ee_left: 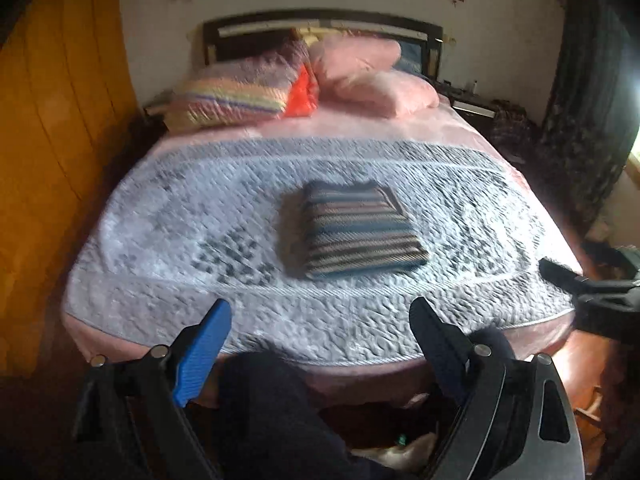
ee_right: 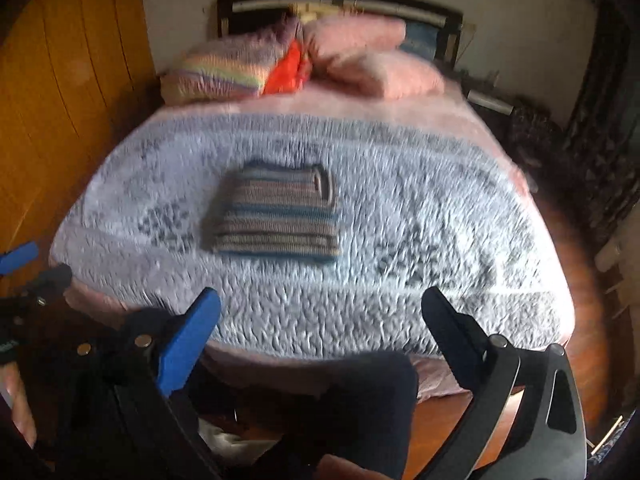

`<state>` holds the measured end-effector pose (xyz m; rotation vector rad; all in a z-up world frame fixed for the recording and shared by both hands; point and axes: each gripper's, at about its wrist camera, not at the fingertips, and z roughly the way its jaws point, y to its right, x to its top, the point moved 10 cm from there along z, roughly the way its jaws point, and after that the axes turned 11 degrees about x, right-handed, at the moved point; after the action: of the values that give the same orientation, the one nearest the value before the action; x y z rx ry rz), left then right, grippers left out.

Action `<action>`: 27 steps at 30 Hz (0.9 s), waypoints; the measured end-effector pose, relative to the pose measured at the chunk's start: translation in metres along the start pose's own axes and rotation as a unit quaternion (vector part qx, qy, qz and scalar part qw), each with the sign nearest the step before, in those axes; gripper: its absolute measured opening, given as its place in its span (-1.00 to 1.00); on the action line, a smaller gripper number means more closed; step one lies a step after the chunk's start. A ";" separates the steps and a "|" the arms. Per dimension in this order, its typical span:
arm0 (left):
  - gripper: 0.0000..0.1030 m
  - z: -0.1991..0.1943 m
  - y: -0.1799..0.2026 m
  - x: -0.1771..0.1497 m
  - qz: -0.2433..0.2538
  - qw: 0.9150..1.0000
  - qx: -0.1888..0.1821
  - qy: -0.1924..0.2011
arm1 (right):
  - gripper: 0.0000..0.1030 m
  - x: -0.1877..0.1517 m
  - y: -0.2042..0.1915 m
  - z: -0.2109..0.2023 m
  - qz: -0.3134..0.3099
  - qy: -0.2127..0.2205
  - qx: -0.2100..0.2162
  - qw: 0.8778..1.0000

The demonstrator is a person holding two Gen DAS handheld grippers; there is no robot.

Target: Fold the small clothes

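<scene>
A striped garment [ee_left: 358, 230] lies folded into a neat rectangle on the quilted bedspread [ee_left: 160, 216], near the middle of the bed. The right wrist view shows the same striped garment [ee_right: 278, 216] left of centre on the bedspread [ee_right: 420, 220]. My left gripper [ee_left: 322, 312] hangs open over the foot of the bed, well back from the garment, with nothing between its fingers. My right gripper [ee_right: 322, 304] is also open and empty, held at the near edge of the bed. Each gripper's tip shows at the other view's side edge.
Pink pillows [ee_left: 372, 76], a rainbow-striped pillow [ee_left: 236, 90] and an orange cloth [ee_left: 302, 92] lie at the dark headboard [ee_left: 320, 20]. A yellow wooden wall [ee_left: 52, 160] runs along the left. Dark curtains [ee_left: 580, 100] hang at right. A person's dark-clothed legs [ee_left: 276, 408] stand at the bed's foot.
</scene>
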<state>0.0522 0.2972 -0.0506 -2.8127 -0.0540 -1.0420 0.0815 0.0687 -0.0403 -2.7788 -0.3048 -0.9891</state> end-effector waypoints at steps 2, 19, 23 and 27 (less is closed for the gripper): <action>0.76 -0.017 -0.002 0.005 -0.004 1.000 -0.009 0.011 | 0.94 0.007 -0.008 -0.024 -0.003 0.026 -0.002 1.000; 0.76 -0.016 -0.008 -0.008 -0.021 1.000 -0.020 0.001 | 0.94 0.005 -0.024 -0.038 -0.012 0.039 -0.015 0.999; 0.76 -0.012 -0.005 -0.005 -0.017 1.000 -0.020 -0.001 | 0.94 0.007 -0.022 -0.033 -0.008 0.037 -0.013 0.999; 0.76 -0.009 -0.002 -0.004 -0.015 1.000 -0.019 -0.003 | 0.94 0.006 -0.021 -0.029 -0.008 0.034 -0.012 0.999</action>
<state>0.0431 0.2982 -0.0461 -2.8576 -0.0783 -1.0534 0.0633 0.0828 -0.0126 -2.7604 -0.3074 -1.0943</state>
